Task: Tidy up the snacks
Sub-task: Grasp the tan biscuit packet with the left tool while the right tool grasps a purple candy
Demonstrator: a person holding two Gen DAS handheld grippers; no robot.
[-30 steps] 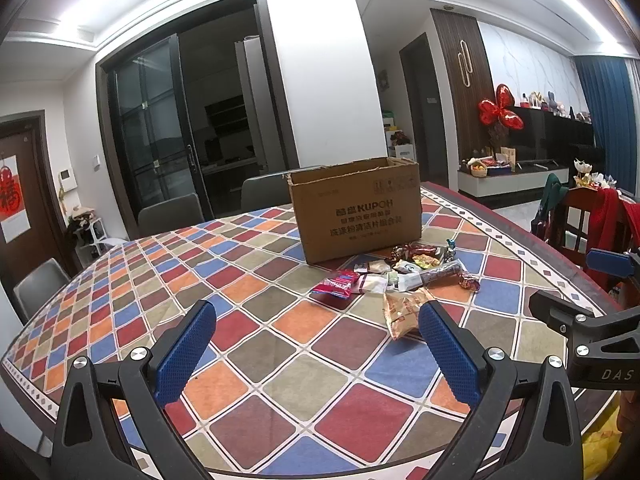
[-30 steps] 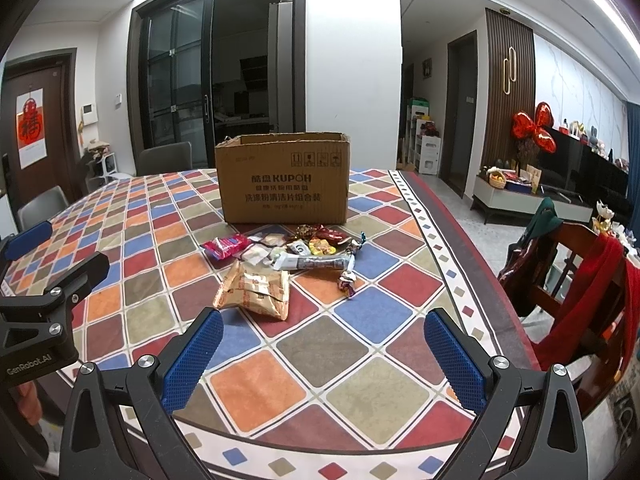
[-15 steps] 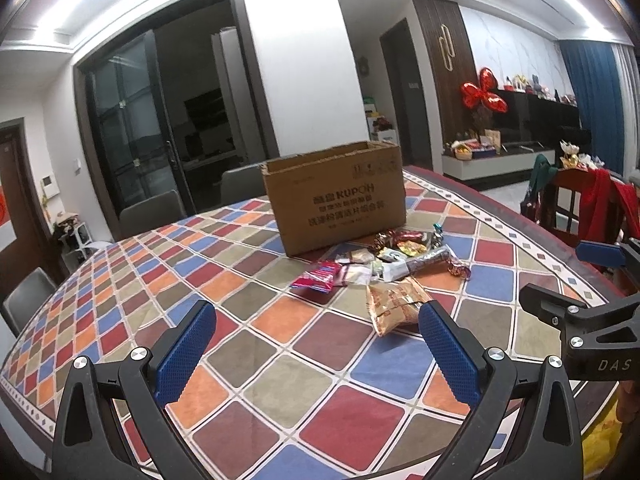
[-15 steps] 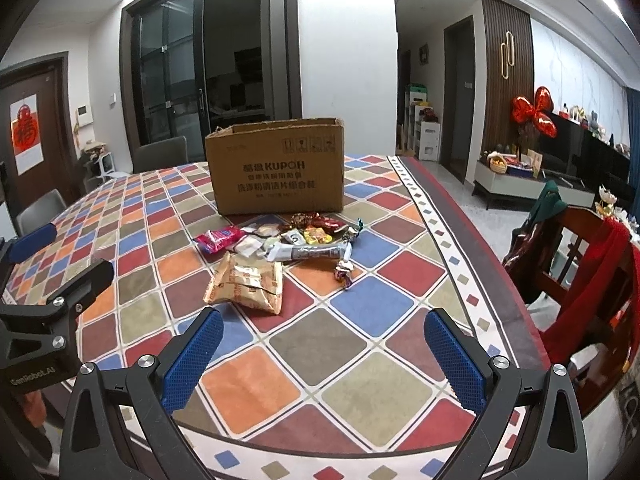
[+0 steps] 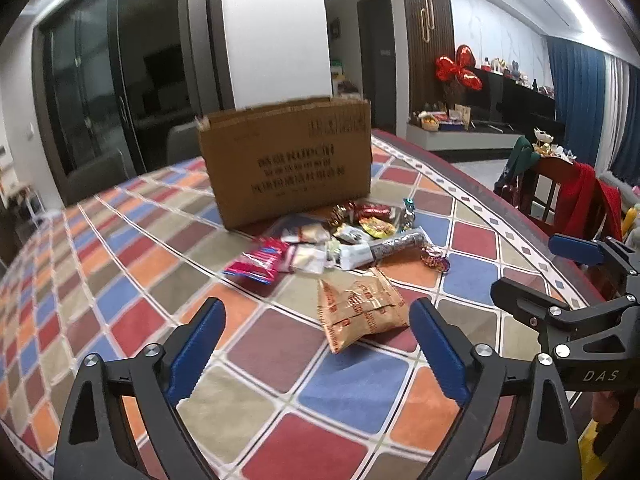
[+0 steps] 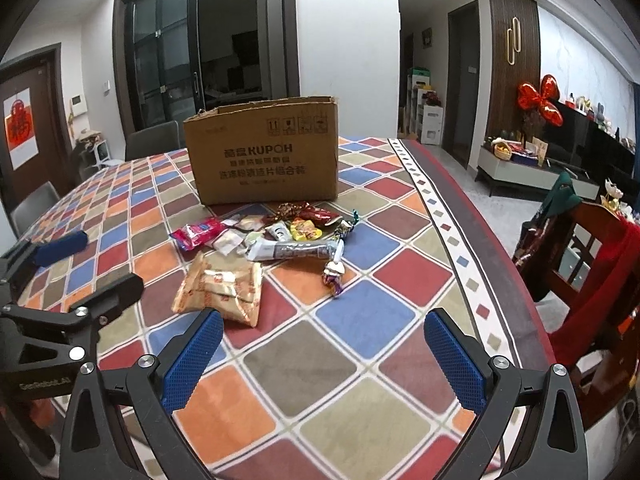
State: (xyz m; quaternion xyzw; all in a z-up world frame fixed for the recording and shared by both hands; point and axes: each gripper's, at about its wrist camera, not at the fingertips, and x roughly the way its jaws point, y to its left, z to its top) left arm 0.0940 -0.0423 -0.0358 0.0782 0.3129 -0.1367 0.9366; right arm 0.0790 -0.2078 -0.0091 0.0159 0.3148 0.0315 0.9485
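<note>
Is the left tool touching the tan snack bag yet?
Apart. The right wrist view shows the left tool open, beside the tan snack bag, with tablecloth visible between them.

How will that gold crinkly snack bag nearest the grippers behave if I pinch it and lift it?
The gold snack bag looks like thin foil film, creased and puffed, so it will probably crumple and sag rather than stay stiff. Its glossy surface may slip between the pads. It likely weighs little for its size, so a push may slide it across the tablecloth.

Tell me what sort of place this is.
Most likely a home's open dining and living area: a dining table under a patchwork cloth, a wooden chair draped with clothes, and a low TV cabinet along the wall.
</note>
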